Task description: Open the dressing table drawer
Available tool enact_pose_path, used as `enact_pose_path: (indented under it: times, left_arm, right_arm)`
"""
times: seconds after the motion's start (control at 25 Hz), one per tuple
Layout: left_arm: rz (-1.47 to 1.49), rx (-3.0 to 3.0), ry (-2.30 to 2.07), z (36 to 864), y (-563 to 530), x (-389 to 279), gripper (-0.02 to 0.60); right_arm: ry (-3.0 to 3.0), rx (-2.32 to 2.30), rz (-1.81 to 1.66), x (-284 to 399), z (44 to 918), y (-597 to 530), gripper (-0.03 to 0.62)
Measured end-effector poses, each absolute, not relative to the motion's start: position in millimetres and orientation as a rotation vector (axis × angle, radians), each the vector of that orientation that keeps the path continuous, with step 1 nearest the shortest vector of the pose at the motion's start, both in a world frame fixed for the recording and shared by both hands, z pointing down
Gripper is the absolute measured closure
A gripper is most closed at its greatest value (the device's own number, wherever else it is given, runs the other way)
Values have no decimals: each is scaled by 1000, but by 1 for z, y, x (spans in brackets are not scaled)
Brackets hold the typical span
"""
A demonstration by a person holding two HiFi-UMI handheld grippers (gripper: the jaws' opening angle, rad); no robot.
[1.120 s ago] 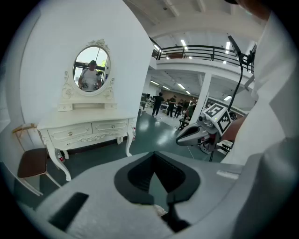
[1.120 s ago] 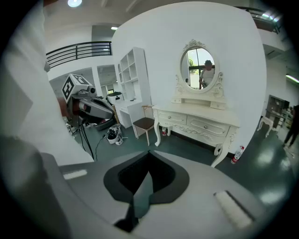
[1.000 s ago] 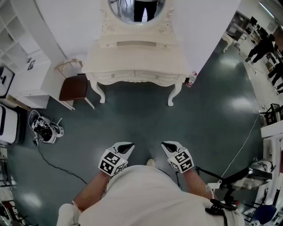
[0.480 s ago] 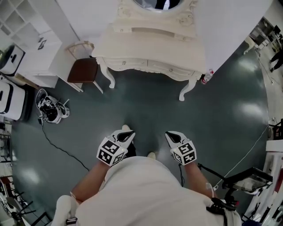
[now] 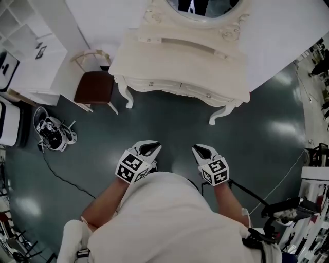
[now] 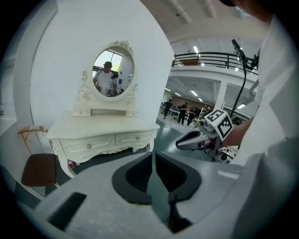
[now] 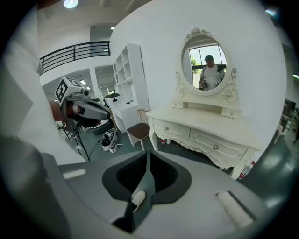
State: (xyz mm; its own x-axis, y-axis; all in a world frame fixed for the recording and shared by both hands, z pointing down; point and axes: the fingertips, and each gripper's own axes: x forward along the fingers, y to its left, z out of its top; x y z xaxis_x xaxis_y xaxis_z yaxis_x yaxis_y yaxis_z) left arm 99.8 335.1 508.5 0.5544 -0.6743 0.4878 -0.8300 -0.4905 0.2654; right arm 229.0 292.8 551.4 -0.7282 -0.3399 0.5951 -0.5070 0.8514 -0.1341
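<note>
The cream dressing table point(image 5: 180, 61) with its oval mirror point(image 5: 205, 7) stands against the white wall ahead. Its two front drawers point(image 5: 152, 84) point(image 5: 207, 95) are closed, each with a small knob. Both grippers hang over the dark floor in front of my body, well short of the table. My left gripper point(image 5: 150, 148) has its jaws opening by a narrow slit, with nothing between them. My right gripper point(image 5: 201, 151) is shut and empty. The left gripper view shows the drawers point(image 6: 88, 145) far ahead, and in the right gripper view the drawers point(image 7: 216, 147) are equally distant.
A chair with a brown seat point(image 5: 95, 87) stands left of the table, beside white shelving point(image 5: 31, 46). A helmet-like device point(image 5: 51, 134) with a cable lies on the floor at left. Stands and cables point(image 5: 288, 210) crowd the right. A bottle point(image 7: 246, 169) sits by the table's right leg.
I have walked toward the dressing table, which now looks larger and closer. Both grippers have travelled forward with me, side by side.
</note>
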Motion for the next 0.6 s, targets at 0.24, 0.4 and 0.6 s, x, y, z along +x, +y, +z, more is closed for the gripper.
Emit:
enact_pose_path:
  times: [0.24,0.4,0.6]
  left_arm:
    - [470,2307,-1222,519,287,26,538]
    - [439,2274,-1259,527,250,3,534]
    - [444,2232,-1307,540,184,-14,517]
  right_arm:
    - [-2459,656,399,158,537,248,593]
    - [-2448,632,398,140,535,220,594]
    - [-2450,611,427,134,546,164,594]
